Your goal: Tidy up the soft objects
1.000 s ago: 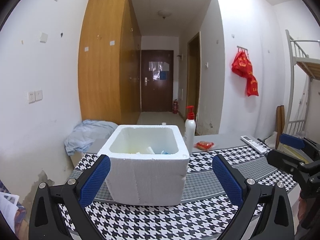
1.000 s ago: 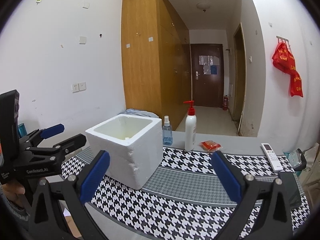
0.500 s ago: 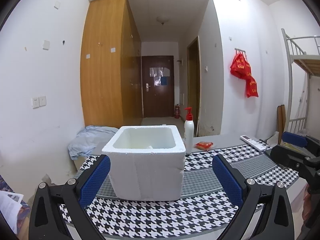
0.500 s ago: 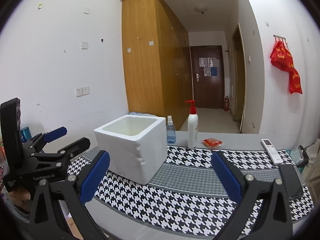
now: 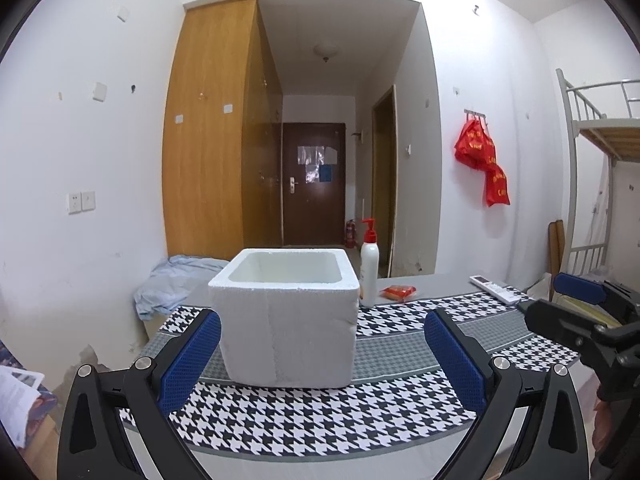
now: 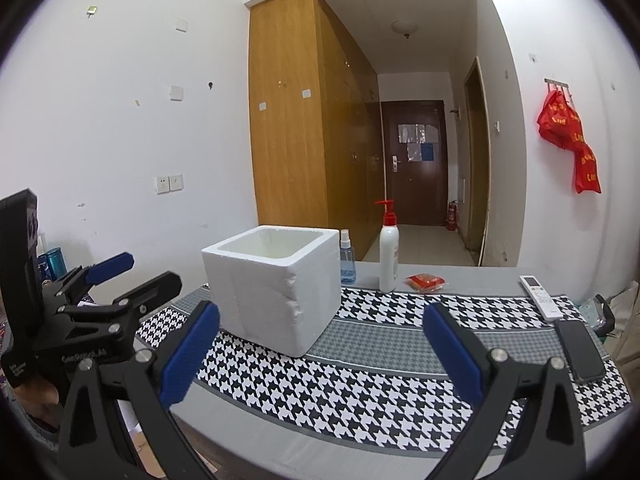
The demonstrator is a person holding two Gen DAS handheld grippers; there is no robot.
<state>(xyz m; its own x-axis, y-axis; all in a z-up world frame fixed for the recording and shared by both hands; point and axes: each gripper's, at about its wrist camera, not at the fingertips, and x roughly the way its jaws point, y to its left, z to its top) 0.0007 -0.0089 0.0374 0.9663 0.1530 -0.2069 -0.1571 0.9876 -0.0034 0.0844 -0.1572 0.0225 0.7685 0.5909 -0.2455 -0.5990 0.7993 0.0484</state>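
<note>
Both tools are up off the table and wide open, nothing between the pads of your left gripper (image 5: 322,354) or your right gripper (image 6: 320,354). The white foam box (image 5: 286,316) sits dead ahead of the left tool, just beyond its tips, and ahead-left of the right one. What's inside it you can't see from this height. The one soft-looking piece in reach is the red packet (image 6: 425,282), ahead and slightly right of the right tool, past the pump bottle (image 6: 389,254). My read: you're lining up a pick. Come in low with the right tool, straddle the packet flat, pinch gently, and steer clear of that bottle and the spray bottle (image 6: 347,258).
</note>
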